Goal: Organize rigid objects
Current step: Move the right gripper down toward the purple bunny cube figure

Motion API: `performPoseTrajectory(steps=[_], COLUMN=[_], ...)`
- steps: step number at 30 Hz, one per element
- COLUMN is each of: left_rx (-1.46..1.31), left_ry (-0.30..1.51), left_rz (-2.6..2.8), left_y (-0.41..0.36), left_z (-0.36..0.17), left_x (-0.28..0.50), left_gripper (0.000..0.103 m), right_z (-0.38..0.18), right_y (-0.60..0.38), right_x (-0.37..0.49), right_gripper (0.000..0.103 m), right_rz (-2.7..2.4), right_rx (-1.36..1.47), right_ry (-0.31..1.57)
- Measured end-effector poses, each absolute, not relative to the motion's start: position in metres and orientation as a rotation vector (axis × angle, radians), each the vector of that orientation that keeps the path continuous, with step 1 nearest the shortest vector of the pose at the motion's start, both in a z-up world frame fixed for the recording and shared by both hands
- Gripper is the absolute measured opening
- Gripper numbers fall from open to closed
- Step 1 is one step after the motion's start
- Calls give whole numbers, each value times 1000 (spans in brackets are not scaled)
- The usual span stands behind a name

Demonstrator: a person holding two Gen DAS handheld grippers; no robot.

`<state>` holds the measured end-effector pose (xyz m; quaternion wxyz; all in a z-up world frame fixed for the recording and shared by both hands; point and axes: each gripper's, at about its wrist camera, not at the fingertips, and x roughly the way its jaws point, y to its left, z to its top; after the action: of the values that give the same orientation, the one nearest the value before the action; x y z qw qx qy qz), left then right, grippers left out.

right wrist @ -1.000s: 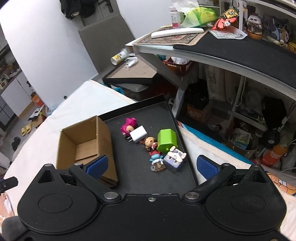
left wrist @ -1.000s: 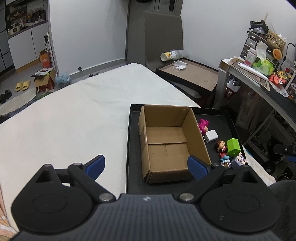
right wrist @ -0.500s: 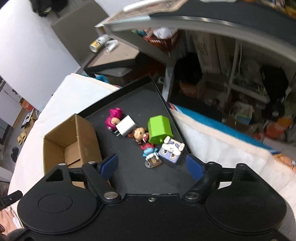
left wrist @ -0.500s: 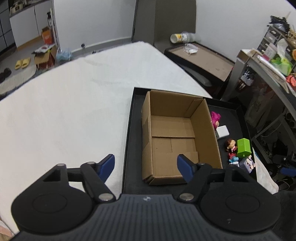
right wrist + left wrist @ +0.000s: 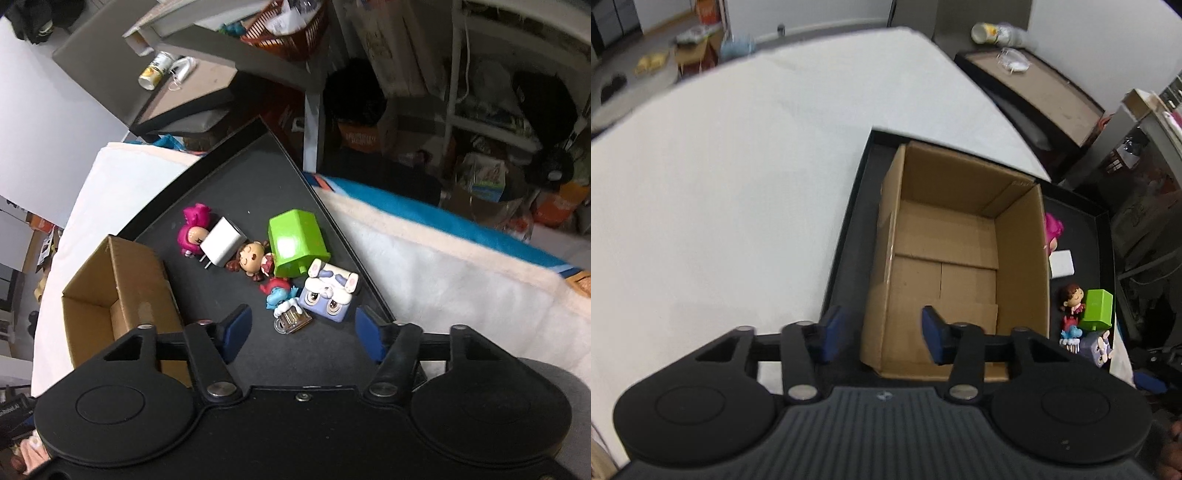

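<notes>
Progress: judged from how things lie, the sorting has not begun; nothing is packed yet.
Cardboard box (image 5: 964,258): stands open-topped on the left part of the black tray (image 5: 849,236), and its floor is bare, with no toy inside.
Loose toys: all of them lie in a cluster on the tray to the right of the box.
Pink figure (image 5: 192,230): farthest from the camera in the right wrist view, touching the white charger plug (image 5: 223,245).
Brown-haired doll (image 5: 251,258): lies between the plug and the green block (image 5: 295,242), against both.
Blue figure (image 5: 279,295): nearest the right claw, with a small mug charm (image 5: 291,319) just under it and the lilac rabbit cube (image 5: 328,295) beside it.
Left gripper (image 5: 882,332): jaws have just been closing and now stand fairly narrow, straddling the near left wall of the box; the pads do not press on it, so it holds nothing.
Right gripper (image 5: 303,332): jaws have just been closing to a middling gap, aimed steeply down just short of the mug charm and rabbit cube; nothing is between the pads.
Left to do: every toy probably has to go into the box, one pick at a time.
Likely first pick: one of the nearest pieces, though which one cannot be told.
</notes>
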<state>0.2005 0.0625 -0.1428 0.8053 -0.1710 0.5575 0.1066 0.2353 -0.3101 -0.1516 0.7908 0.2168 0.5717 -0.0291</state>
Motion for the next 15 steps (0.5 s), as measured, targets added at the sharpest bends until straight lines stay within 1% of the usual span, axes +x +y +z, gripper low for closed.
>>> performPoseTrajectory(steps=[3, 6, 9, 15], left_rx=[-389, -358, -355, -364], left_ry=[1224, 1238, 1241, 1271], left_rz=[228, 236, 204, 162], left_y=[67, 68, 69, 71], left_z=[-152, -158, -164, -179], left_x=[204, 210, 212, 217], left_gripper=[33, 33, 33, 33], right_z=[-162, -172, -182, -198], right_y=[-311, -310, -308, -302], right_x=[239, 244, 248, 257], right_gripper=[57, 56, 52, 51], right_rz=[-74, -87, -100, -139], right_rx=[496, 504, 515, 494], right_ry=[1249, 1259, 1278, 1300])
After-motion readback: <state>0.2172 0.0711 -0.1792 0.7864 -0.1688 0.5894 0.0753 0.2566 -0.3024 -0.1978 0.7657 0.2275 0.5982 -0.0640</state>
